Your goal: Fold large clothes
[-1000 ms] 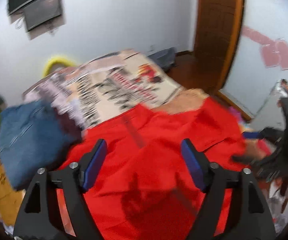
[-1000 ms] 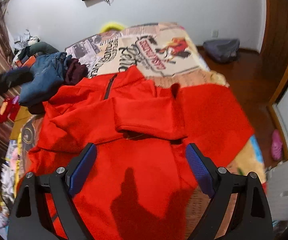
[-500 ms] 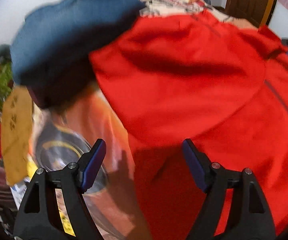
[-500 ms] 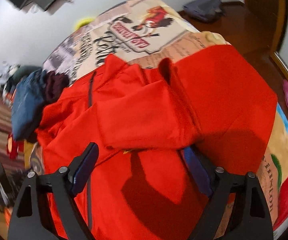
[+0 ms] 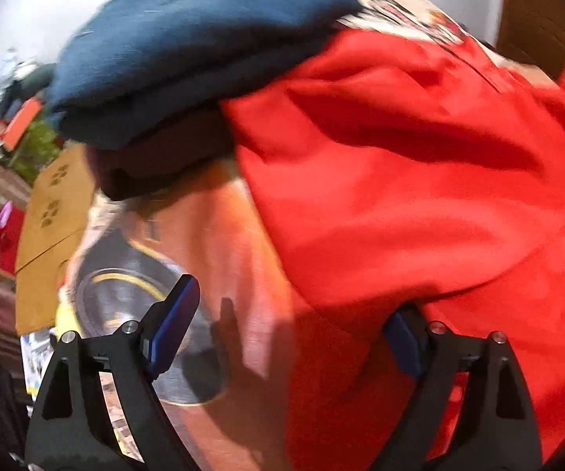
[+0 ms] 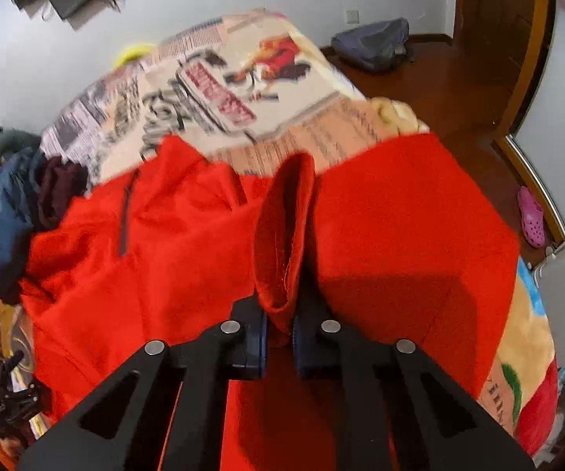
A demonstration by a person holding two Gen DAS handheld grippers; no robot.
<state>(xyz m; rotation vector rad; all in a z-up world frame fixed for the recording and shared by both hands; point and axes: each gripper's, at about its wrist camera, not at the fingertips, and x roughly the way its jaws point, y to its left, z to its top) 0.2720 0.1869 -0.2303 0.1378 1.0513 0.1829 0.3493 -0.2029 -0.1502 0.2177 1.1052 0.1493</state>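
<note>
Since the earlier frame, the right gripper (image 6: 280, 337) has closed from wide open onto a raised fold of the red jacket (image 6: 400, 243), while the left gripper (image 5: 286, 337) stays wide open and holding nothing, low over the jacket's edge at the left side of the bed (image 6: 243, 78). Folding appears barely begun: the jacket lies spread and rumpled across the bed's near end, zipper up, beside the folded jeans (image 5: 203, 39).

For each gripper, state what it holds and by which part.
The right gripper is shut on a raised fold of the red garment. The left gripper is open and holds nothing.
</note>
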